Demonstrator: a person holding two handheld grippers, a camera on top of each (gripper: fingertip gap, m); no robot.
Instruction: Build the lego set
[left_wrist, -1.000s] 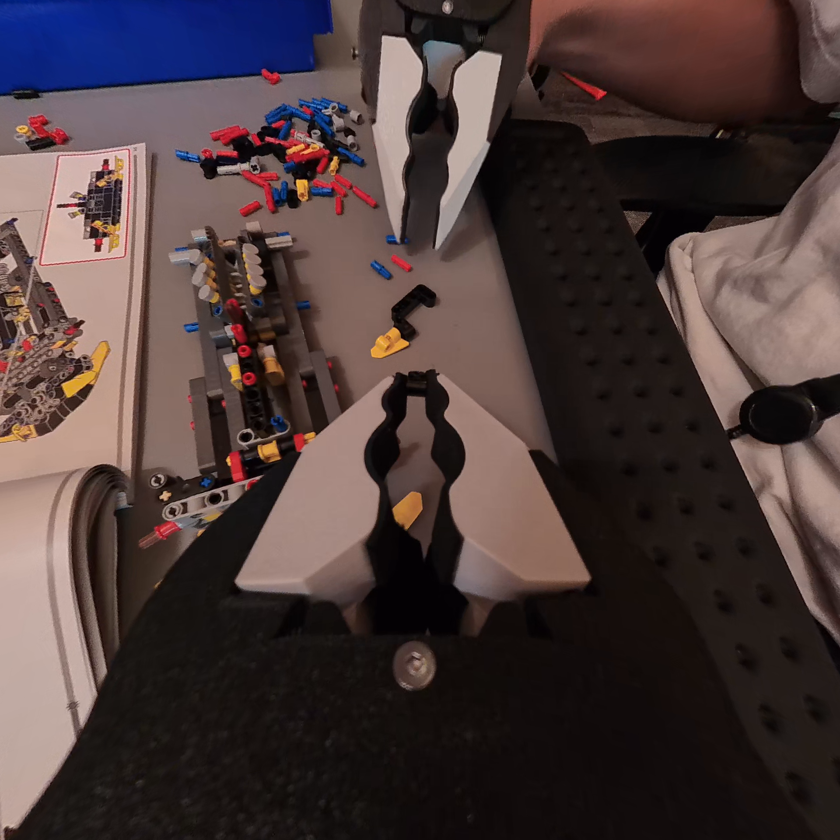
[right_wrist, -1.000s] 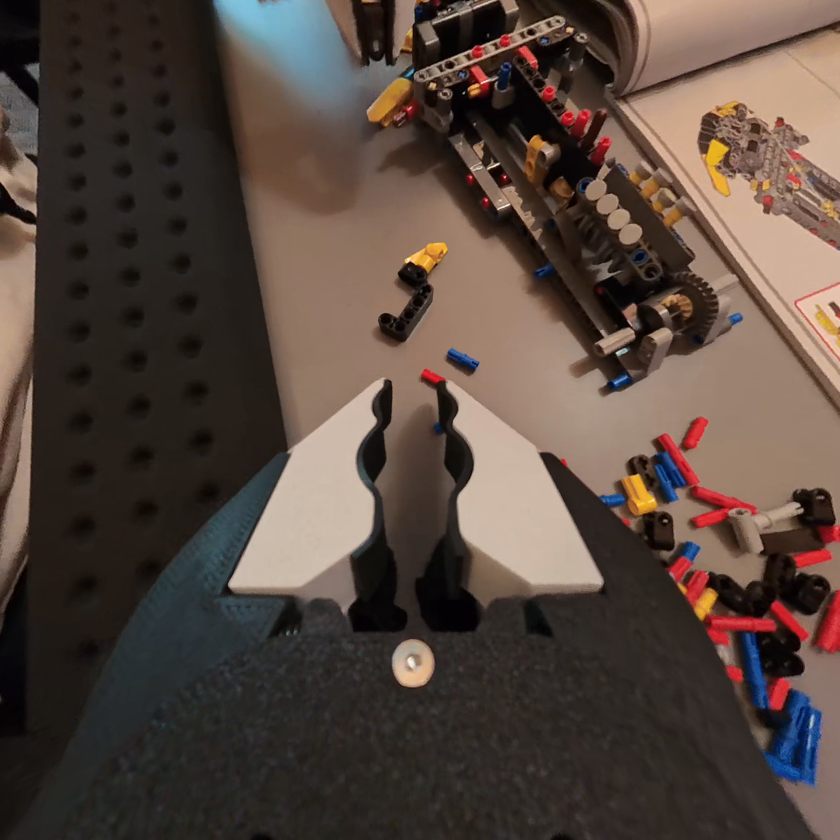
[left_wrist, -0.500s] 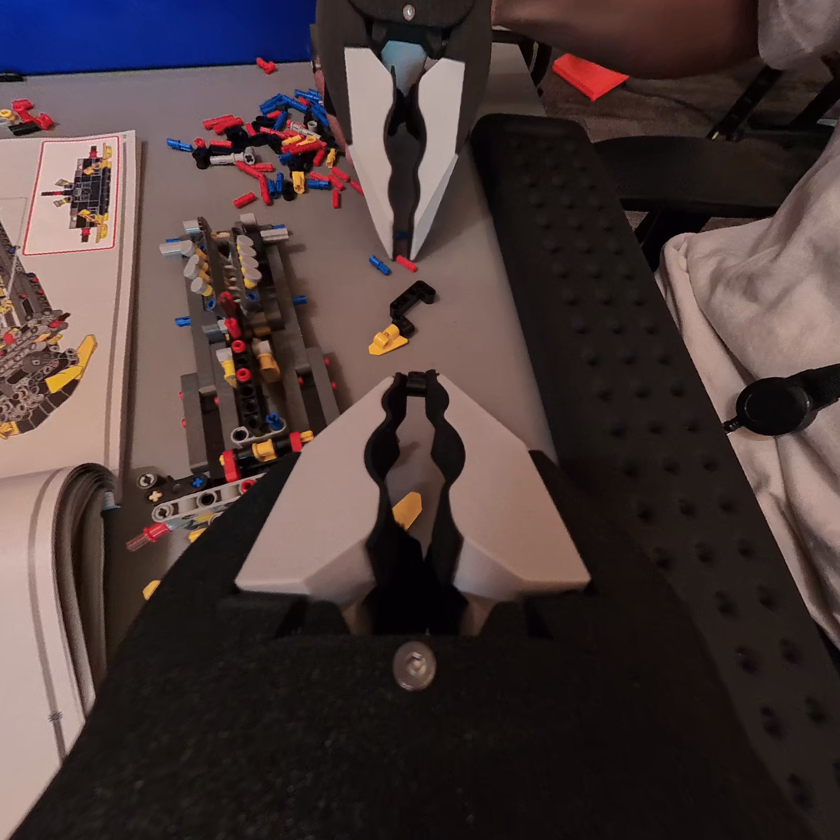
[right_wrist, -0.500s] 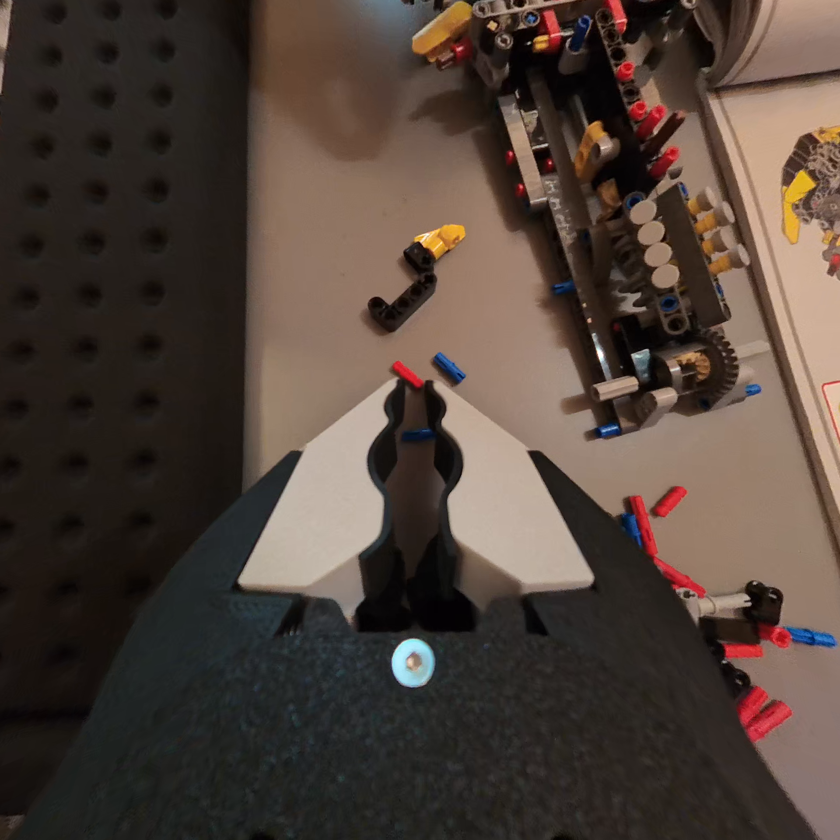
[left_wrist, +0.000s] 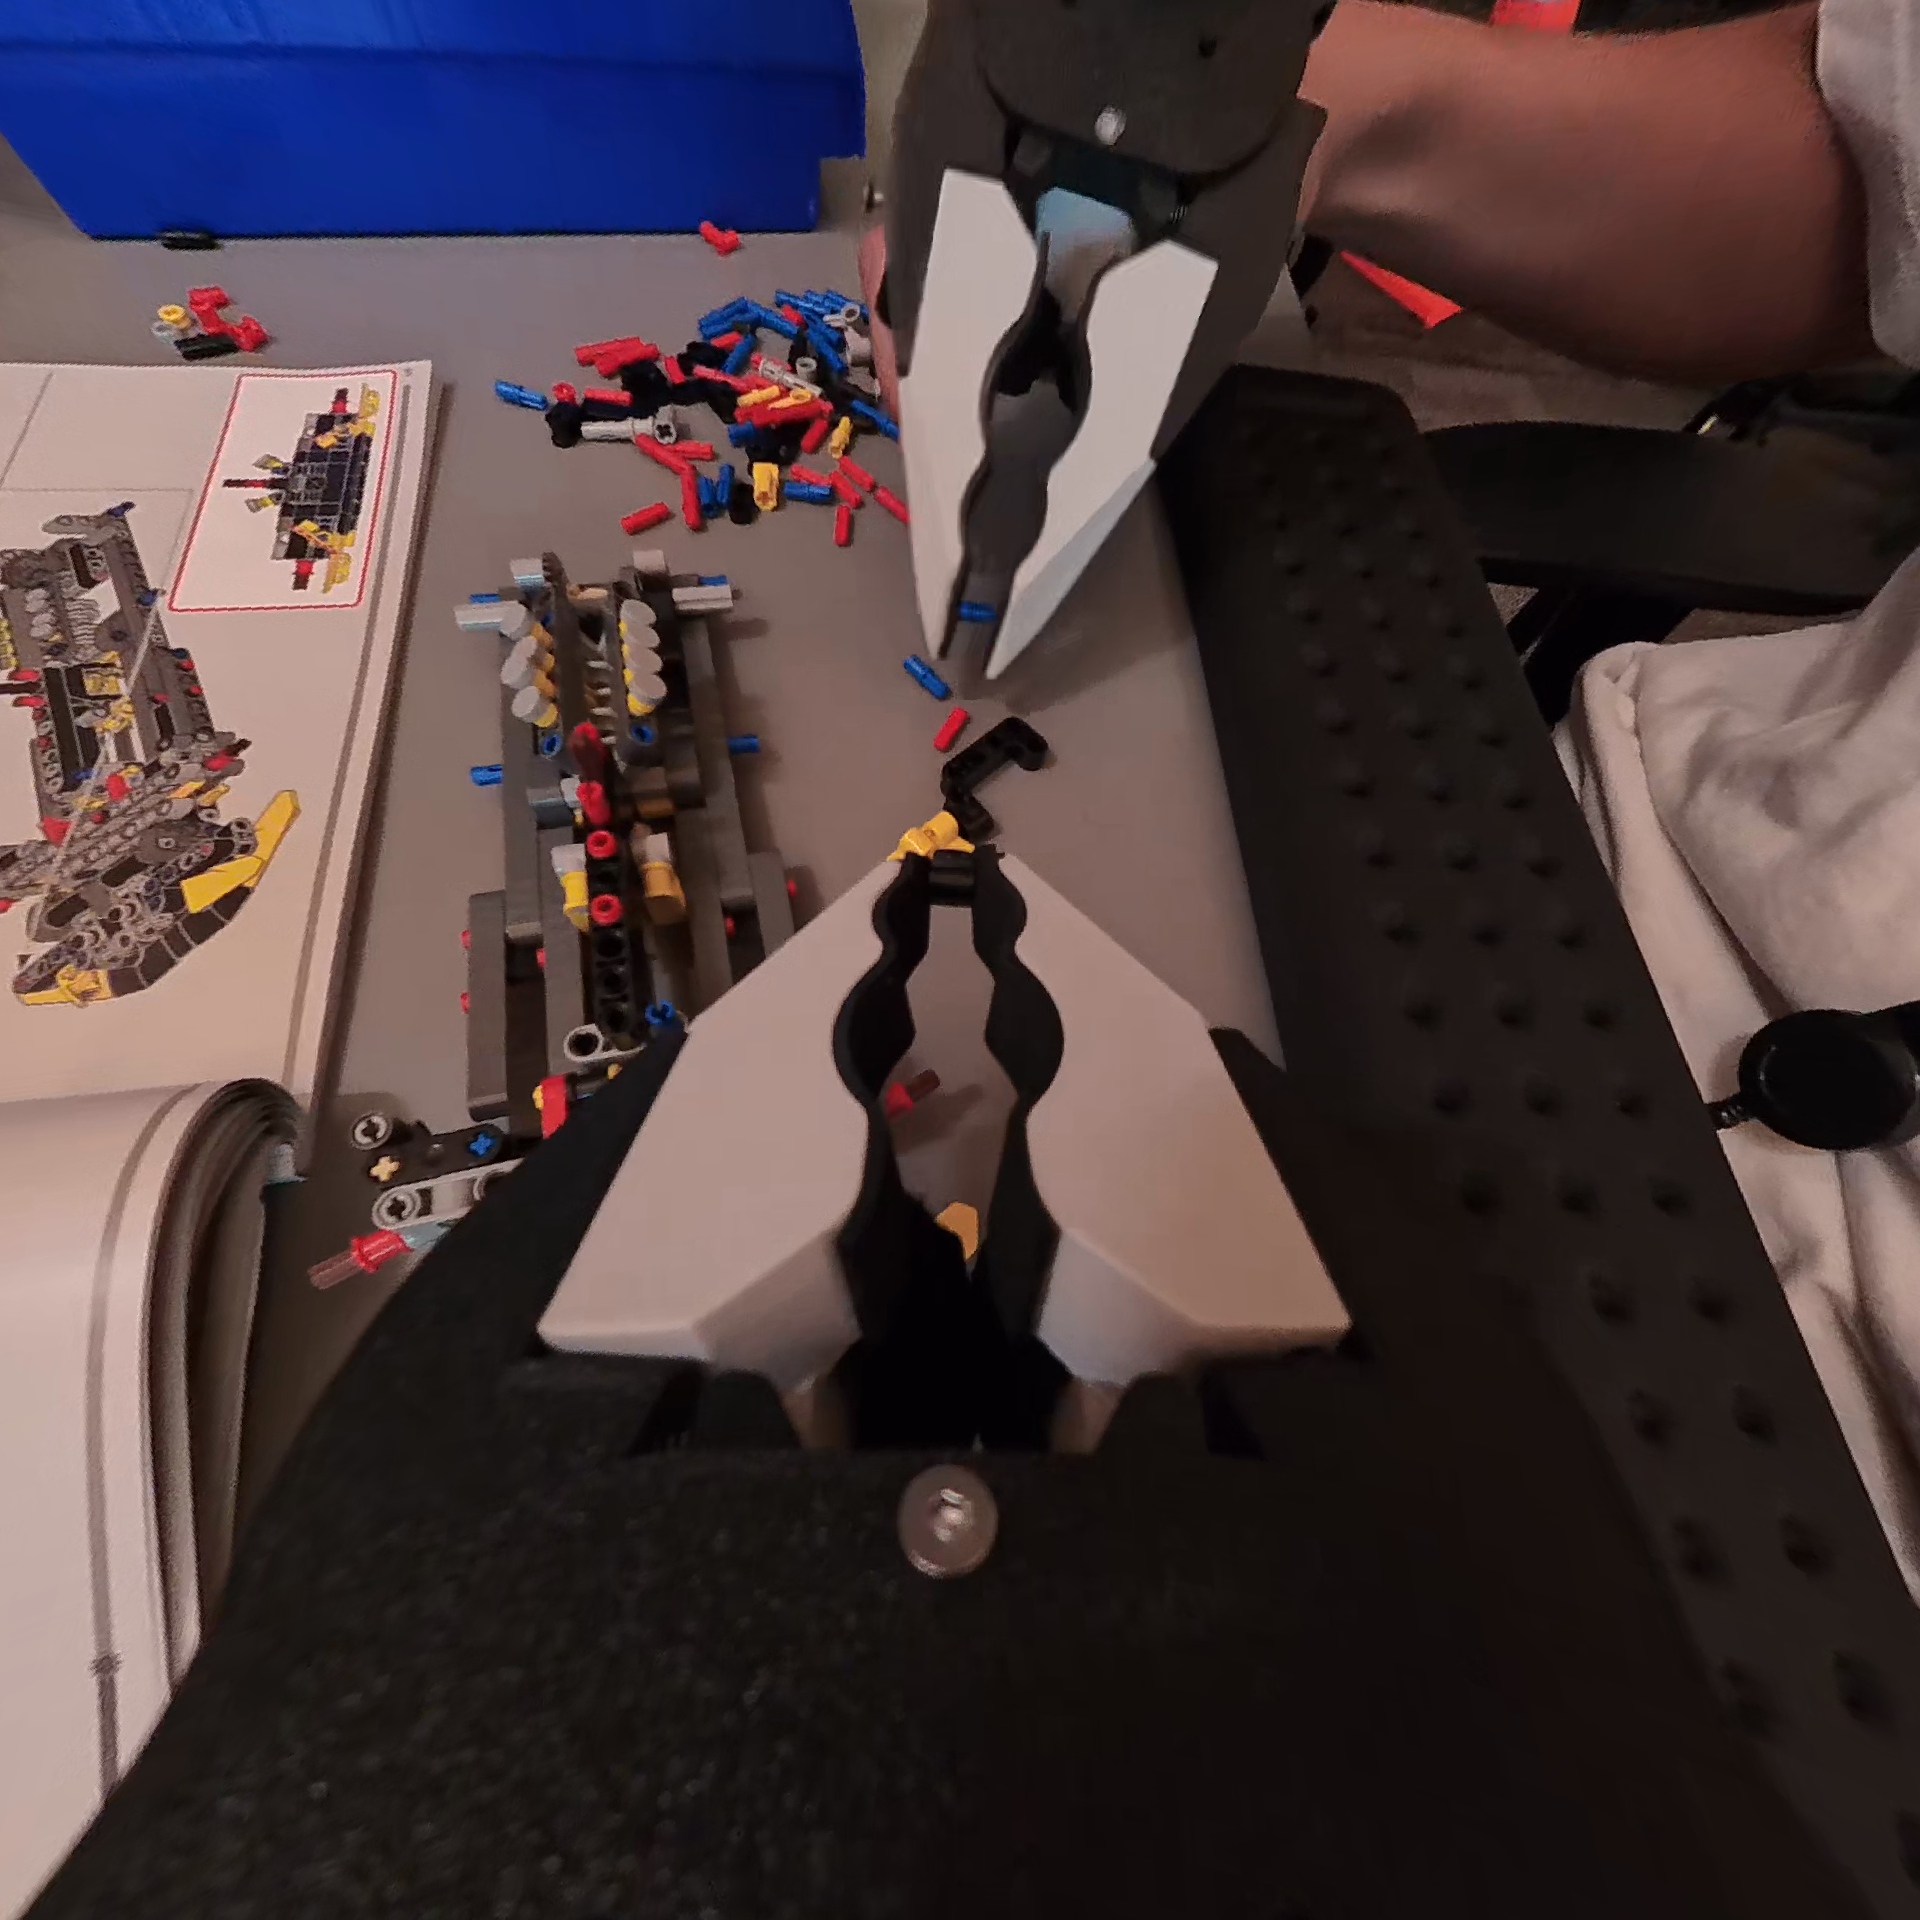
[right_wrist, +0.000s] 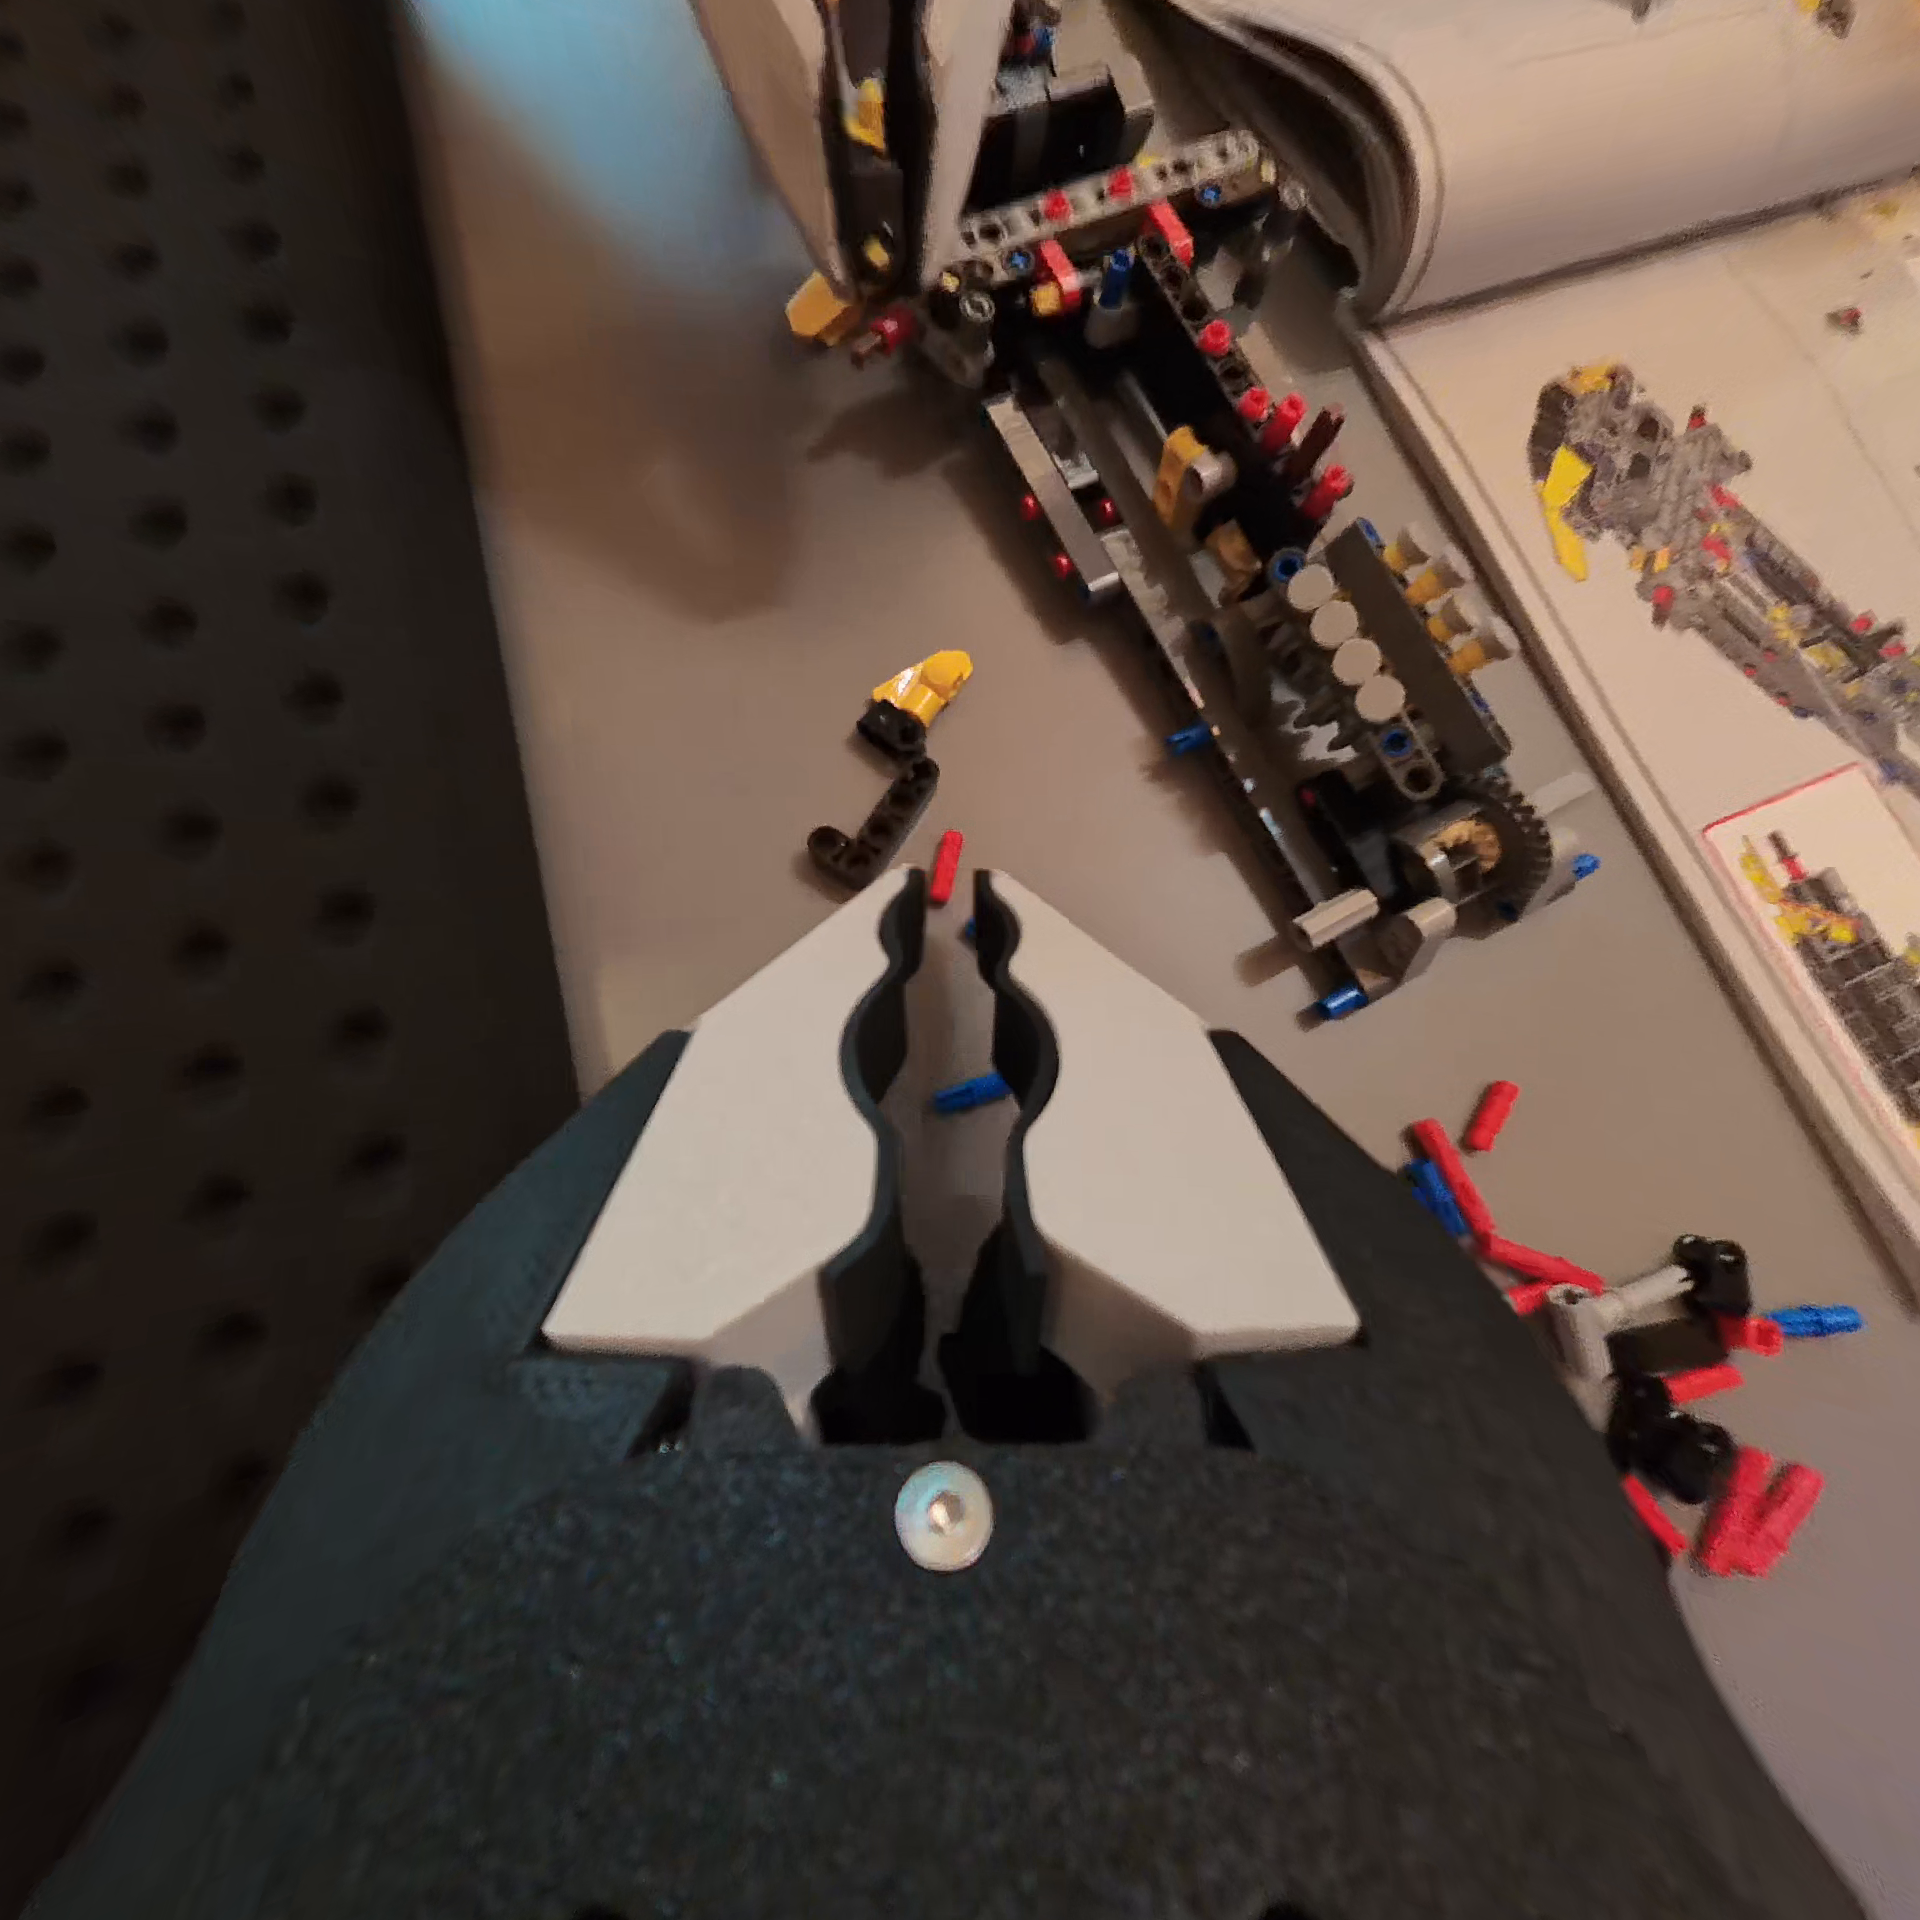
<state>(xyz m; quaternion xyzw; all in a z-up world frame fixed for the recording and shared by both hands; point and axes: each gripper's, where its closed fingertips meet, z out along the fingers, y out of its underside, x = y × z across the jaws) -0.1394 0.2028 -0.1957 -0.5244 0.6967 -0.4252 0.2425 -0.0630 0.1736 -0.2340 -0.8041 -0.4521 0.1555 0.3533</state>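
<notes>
Right hand-held gripper (right_wrist: 948, 883) now higher, blue pin (right_wrist: 971, 1091) seemingly pinched crosswise between its fingers (right_wrist: 790, 1091).

Model (left_wrist: 613, 831) between booklet (left_wrist: 187, 727) and L-beam (left_wrist: 992, 753); loose pins (left_wrist: 748, 416) behind.

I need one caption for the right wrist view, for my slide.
Right gripper carries a blue pin between its jaws, above the red pin and black angled beam.
</notes>
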